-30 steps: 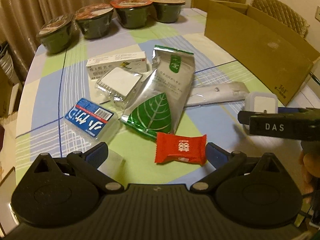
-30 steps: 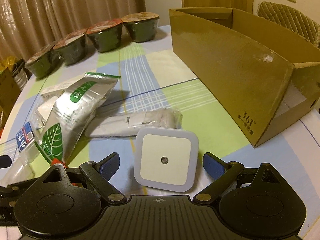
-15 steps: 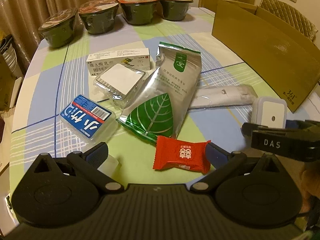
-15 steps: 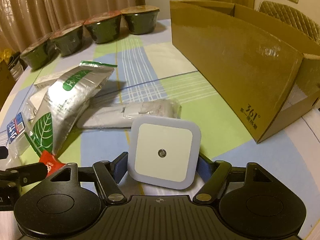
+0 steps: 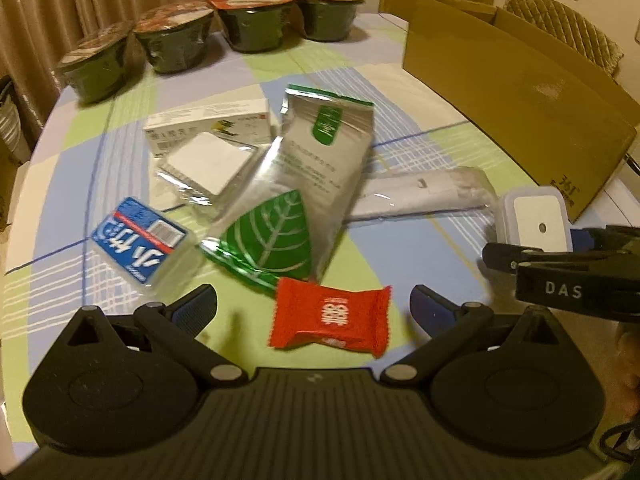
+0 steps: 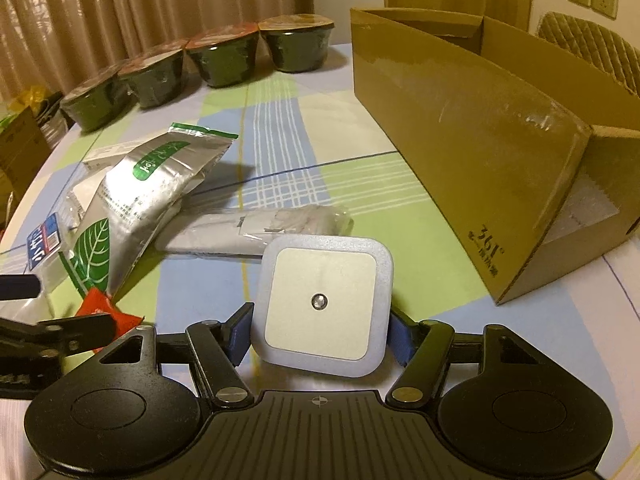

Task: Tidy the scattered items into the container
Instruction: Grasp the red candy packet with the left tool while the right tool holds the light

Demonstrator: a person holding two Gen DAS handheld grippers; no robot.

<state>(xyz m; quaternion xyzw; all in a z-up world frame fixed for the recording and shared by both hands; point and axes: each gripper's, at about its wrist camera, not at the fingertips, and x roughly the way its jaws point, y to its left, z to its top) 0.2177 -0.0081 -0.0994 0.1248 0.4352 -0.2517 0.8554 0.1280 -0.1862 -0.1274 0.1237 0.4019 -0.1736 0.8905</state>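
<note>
Right gripper [image 6: 320, 330] clamped on square white night light [image 6: 322, 306], just beside cardboard box [image 6: 472, 120]. Left gripper [image 5: 314, 308] spread wide, red candy packet [image 5: 330, 318] between fingers, on table [image 5: 400, 248].

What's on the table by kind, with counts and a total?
Noodle bowls: 4
Foil pouch: 1
Red candy: 1
Blue pack: 1
White carton: 1
Clear-wrapped white square: 1
Long white packet: 1
Night light: 1
Cardboard box: 1
Total: 12
</note>
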